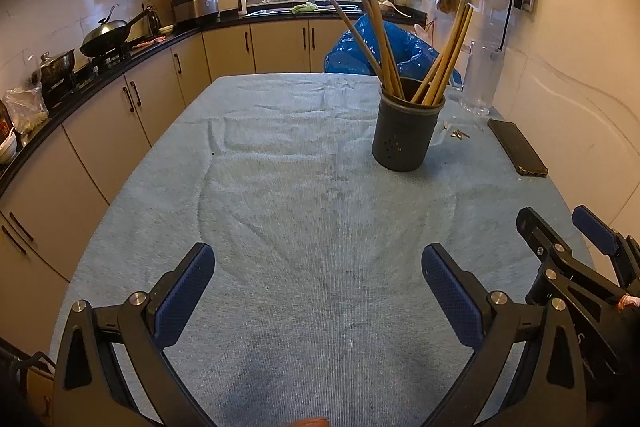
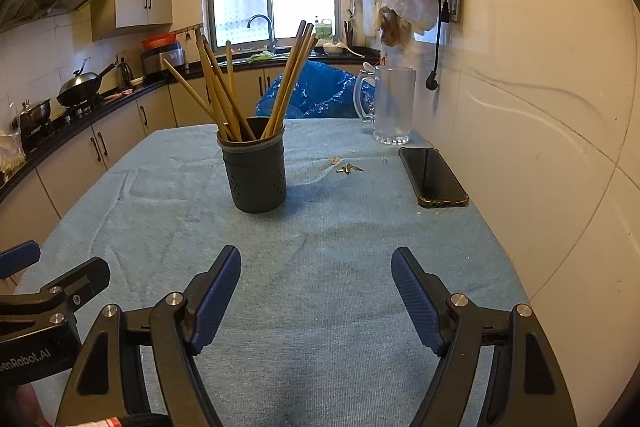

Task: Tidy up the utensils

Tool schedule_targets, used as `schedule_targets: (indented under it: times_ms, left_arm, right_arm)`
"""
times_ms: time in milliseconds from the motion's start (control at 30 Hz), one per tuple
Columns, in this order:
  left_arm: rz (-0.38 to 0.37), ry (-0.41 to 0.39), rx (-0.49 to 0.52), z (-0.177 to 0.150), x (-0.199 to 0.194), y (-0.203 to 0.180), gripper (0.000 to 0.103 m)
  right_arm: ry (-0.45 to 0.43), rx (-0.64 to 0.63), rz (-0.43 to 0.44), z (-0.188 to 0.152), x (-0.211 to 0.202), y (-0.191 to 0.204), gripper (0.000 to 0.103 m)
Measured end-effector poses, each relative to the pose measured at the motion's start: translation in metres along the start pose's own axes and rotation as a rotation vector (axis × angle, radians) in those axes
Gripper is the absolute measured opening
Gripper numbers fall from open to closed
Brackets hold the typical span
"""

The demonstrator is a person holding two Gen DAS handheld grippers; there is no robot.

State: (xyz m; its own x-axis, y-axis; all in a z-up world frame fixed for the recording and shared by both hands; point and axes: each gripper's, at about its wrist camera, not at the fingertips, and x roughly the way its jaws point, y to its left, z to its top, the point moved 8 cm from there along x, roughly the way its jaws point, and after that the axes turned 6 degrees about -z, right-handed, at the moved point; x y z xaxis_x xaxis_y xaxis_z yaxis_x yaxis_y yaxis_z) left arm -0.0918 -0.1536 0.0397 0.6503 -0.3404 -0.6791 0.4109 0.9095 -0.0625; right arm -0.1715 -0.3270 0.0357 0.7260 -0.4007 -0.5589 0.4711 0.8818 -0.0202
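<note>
Both grippers [image 1: 318,259] [image 2: 316,263] agape over bare cloth [image 2: 320,307], holder [image 2: 255,171] beyond.

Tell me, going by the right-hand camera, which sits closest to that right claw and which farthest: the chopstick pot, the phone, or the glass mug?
From the right gripper:
1. Chopstick pot, ahead and slightly left.
2. Phone, ahead on the right by the wall; nearly level with the pot, too close to call.
3. Glass mug, farthest, behind the phone.

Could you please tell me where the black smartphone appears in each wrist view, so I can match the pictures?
Left wrist view: the black smartphone lies at right, beyond the dark grey chopstick holder.
Right wrist view: the smartphone lies right of centre, near the wall.
Shared landmark: the clear glass mug behind it.
</note>
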Motion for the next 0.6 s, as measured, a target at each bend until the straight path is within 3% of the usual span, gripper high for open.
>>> schedule_targets:
  times_ms: [600]
  left_arm:
    - [-0.012,0.037,-0.009,-0.005,0.014,0.003,0.103]
  right_arm:
    - [0.031,-0.012,0.006,-0.005,0.011,0.005,0.082]
